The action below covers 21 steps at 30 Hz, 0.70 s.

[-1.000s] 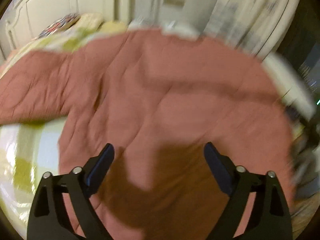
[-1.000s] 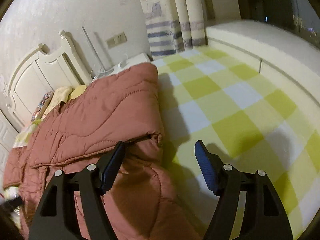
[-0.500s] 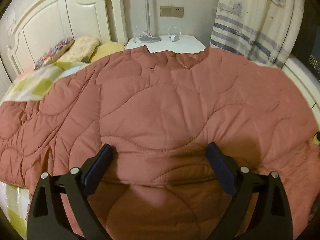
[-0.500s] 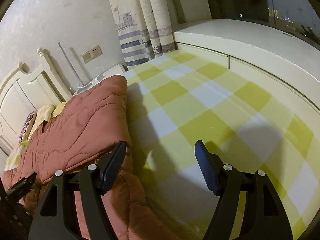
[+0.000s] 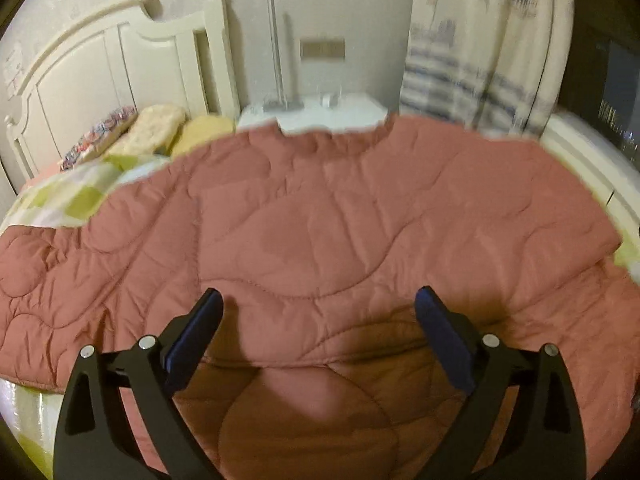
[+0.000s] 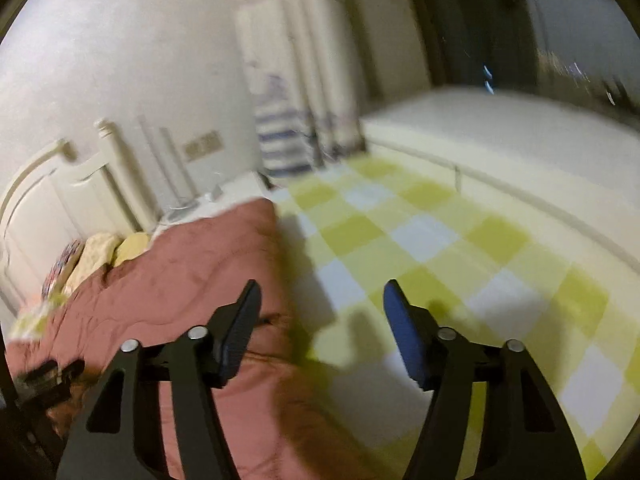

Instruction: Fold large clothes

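Quilted pink comforter [image 5: 320,232] lies folded on the checked bed sheet [image 6: 440,248], covering the left portion of the bed; the right portion of the sheet is bare. In the left wrist view a doubled edge runs across the near part of the comforter, with an upper layer resting on a lower one.

Left gripper [image 5: 320,328] hovers above the near part of the comforter. Its jaws are spread wide and opening; the pads touch no fabric and nothing is held. One second ago this view was blurred and showed a loose flap of the comforter with checked sheet beside it; now the fabric fills the view as a flat, settled layer. Judgement: a fold has just been laid down and released.

Right gripper [image 6: 320,320] is positioned above the comforter's right edge, where fabric meets sheet. Its jaws are closing from a moderately spread stance, with no fabric between them. Compared with one second ago, the view has lifted and blurred, showing more wall and curtain [image 6: 288,128].

Far reference points: headboard [image 5: 100,76], pillows [image 5: 160,128], nightstand [image 5: 320,112].

Judgement: one fold is complete. The comforter is still wide, so a further fold requires a fresh grasp on an edge or corner.
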Tool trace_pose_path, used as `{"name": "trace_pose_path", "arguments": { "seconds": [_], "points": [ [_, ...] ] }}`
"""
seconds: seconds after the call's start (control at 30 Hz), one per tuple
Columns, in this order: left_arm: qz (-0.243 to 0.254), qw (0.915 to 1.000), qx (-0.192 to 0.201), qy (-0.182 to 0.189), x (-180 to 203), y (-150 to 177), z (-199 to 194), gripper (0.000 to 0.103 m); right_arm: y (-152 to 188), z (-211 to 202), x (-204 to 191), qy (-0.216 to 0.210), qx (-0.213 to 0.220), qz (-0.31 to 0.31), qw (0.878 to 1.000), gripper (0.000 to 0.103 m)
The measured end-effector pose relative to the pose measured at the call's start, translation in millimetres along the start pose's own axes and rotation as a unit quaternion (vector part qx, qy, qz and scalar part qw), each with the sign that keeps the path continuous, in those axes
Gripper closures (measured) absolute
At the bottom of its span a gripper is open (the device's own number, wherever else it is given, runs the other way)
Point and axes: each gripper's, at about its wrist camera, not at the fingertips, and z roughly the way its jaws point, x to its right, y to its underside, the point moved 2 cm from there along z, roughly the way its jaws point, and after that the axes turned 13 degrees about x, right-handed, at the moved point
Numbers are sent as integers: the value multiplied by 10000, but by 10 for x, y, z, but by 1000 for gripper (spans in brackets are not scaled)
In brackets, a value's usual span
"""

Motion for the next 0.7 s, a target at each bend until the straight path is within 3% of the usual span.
{"name": "trace_pose_path", "arguments": {
  "seconds": [0.1,0.23,0.3,0.4,0.47,0.7],
  "points": [
    [-162,9990,408,124,-15,-29,-137,2,-62,-48,-529,-458,-63,-942,9945,44],
    [-306,9991,251,178,-30,-42,-78,2,-15,194,-1019,-797,-597,-1811,9784,44],
    [-385,9988,237,181,-46,-48,-77,2,84,487,-1019,-757,-1077,-1871,9735,44],
    [-447,9987,157,202,-81,-11,-57,2,316,872,-711,-296,-1596,-1662,9726,44],
    [-470,9987,11,213,-89,20,-10,2,190,852,-558,-343,-1598,-1169,9796,44],
    [-511,9983,-106,256,-116,61,35,2,-229,735,-571,-782,-1020,-870,9879,42]
  ]
}}
